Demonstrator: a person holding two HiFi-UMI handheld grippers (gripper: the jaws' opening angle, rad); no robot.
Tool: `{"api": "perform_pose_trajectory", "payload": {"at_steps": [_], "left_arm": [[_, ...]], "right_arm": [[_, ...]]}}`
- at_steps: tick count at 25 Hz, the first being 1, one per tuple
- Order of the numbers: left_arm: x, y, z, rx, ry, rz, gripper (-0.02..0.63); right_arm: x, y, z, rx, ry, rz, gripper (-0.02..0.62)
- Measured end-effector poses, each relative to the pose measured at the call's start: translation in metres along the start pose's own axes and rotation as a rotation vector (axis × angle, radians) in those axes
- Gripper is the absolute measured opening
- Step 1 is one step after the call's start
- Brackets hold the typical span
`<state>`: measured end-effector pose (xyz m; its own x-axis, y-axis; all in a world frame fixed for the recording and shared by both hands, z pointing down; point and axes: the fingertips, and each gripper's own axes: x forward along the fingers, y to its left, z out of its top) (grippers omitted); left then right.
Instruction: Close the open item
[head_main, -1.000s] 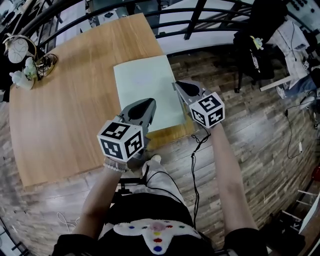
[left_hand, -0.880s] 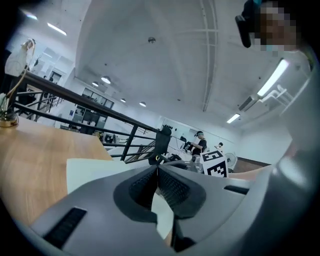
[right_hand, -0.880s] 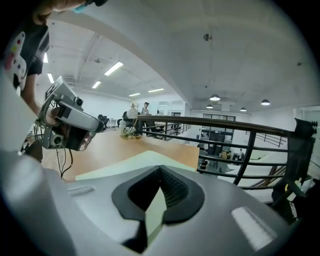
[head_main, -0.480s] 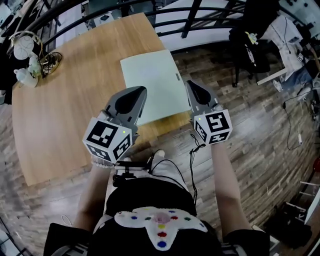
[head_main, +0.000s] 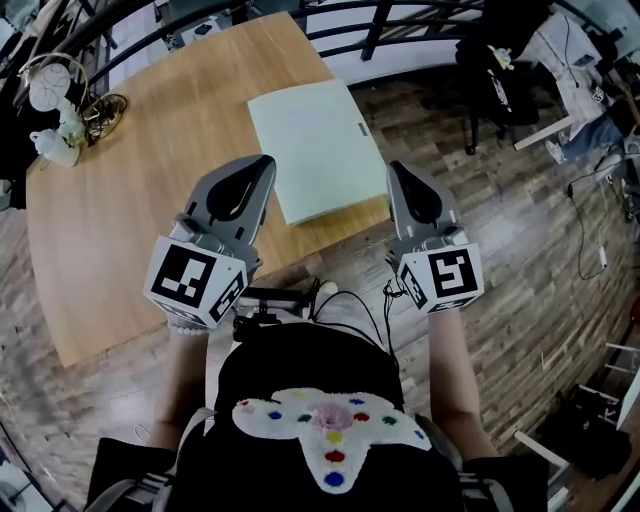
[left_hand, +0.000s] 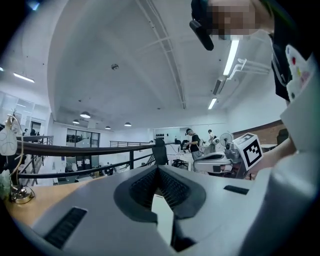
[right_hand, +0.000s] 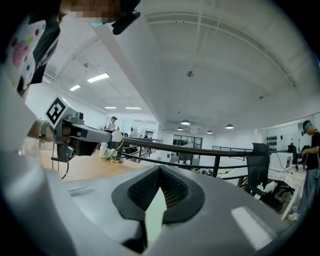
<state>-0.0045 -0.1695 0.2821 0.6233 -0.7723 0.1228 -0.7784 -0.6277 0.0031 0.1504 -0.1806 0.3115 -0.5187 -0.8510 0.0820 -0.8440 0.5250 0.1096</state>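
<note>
Pressed together and pinching nothing, on the left gripper (head_main: 262, 162) and the right gripper (head_main: 397, 170) alike, with dark ribbed pads (left_hand: 172, 187) meeting along one line. Marked with black-and-white squares on the left cube (head_main: 193, 280) and the right cube (head_main: 443, 278); plain cover on the pale green folder (head_main: 310, 145). Lying shut and flat along the right edge of the wooden table (head_main: 130, 230), reaching towards its near right corner, ahead of both tips and between them, touching neither. Left tip over the table's near part, near the folder's near left corner; right tip off the table's right edge, over plank floor (head_main: 520, 280). Wide bare wood left of the folder; small white ornaments (head_main: 55, 120) at the far left corner; dark railing (head_main: 400, 20) past the far edge.
</note>
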Motion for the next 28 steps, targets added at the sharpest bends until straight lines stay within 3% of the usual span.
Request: {"api": "perform_pose_trajectory", "payload": {"at_steps": [14,20,28], "left_arm": [[-0.027,-0.01,0.005,0.004,-0.028,-0.008,0.006],[-0.029,-0.003,0.003,-0.047,-0.038,0.003,0.006],[-0.029,-0.002,0.002,-0.044,-0.038,0.007,0.006]], "right_arm": [[-0.034,0.021,0.01,0.016,-0.004,-0.066,0.008],[-0.031,0.024,0.007,0.01,0.001,-0.06,0.008],[-0.027,0.03,0.005,0.0,0.009,-0.037,0.008]]}}
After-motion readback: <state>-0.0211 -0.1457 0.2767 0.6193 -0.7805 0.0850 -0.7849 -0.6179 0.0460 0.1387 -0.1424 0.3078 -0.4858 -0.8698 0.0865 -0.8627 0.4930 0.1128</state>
